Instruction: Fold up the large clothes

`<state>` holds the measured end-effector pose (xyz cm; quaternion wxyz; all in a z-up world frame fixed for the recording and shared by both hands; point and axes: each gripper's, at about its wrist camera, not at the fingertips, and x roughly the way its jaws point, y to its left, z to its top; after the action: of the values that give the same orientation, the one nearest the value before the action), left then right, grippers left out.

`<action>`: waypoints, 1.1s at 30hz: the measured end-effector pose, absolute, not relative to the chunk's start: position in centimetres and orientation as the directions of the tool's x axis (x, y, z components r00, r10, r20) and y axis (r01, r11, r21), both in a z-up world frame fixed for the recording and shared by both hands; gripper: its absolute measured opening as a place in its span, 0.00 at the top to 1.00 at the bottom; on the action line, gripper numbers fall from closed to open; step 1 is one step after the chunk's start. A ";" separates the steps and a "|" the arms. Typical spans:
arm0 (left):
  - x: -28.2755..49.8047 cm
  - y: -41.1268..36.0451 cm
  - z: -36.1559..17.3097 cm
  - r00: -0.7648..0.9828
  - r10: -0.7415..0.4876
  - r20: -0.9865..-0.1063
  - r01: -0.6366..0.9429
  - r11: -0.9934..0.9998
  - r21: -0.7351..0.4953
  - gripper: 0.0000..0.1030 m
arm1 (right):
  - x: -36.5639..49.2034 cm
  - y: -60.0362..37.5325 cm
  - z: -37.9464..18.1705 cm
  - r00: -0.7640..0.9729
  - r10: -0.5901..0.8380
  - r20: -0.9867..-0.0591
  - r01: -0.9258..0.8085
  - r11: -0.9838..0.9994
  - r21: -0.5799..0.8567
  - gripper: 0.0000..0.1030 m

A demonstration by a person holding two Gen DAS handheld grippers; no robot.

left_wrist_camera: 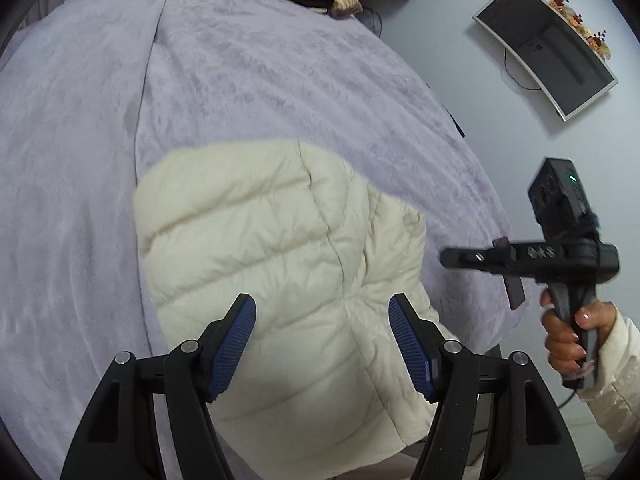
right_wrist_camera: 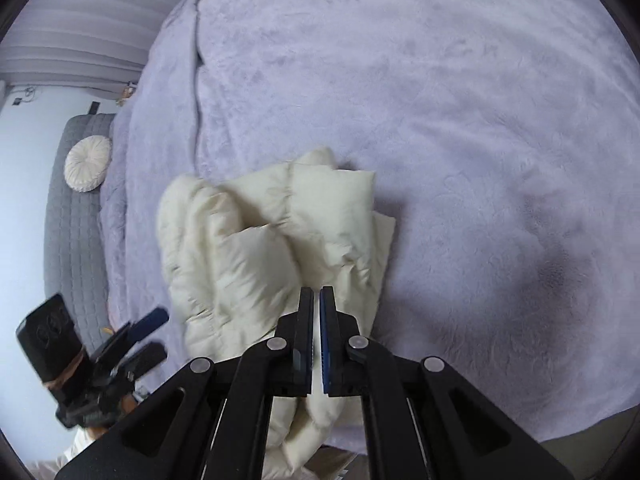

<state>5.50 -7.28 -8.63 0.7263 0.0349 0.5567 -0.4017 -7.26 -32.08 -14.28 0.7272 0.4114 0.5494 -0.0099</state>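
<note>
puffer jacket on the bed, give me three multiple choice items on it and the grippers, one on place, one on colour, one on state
1. Where does the puffer jacket lie?
A. on the lavender blanket, by the bed's near edge
B. on the grey bench
C. on the floor

2. What colour is the jacket?
A. black
B. cream
C. red

3. How do the two grippers stand?
A. both wide open
B. both shut
C. left gripper open, right gripper shut or nearly so

Answers:
1 A, the left wrist view shows it spread on the blanket with its lower part at the edge.
2 B, it reads pale cream in both views.
3 C, the left jaws stand well apart above the jacket, while the right fingers show only a thin slit and grip no cloth.
</note>
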 end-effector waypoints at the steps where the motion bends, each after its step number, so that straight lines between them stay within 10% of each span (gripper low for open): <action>1: 6.5 -7.5 -8.3 0.074 -0.552 -0.831 0.626 0.674 -0.392 0.32 | -7.6 -31.2 -12.9 0.405 0.462 -0.789 0.429 0.666 0.610 0.97; 7: 11.3 -11.1 -13.8 0.045 -0.470 -0.881 0.585 0.728 -0.358 0.32 | -7.8 -21.3 -12.5 0.276 0.532 -0.801 0.213 0.779 0.590 0.97; 14: 9.8 -14.5 -18.4 -0.007 -0.444 -0.896 0.639 0.687 -0.346 0.32 | -10.1 -19.9 -23.0 0.165 0.439 -0.883 0.329 0.820 0.469 1.00; 33: 9.5 -15.1 -19.7 0.002 -0.422 -0.907 0.640 0.697 -0.323 0.32 | -9.7 -20.8 -24.2 0.167 0.469 -0.868 0.316 0.808 0.497 1.00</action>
<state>9.47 -15.12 -19.67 0.7019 0.0914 0.5965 -0.3783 -9.73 -20.81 -24.20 0.7003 0.3048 0.6432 0.0546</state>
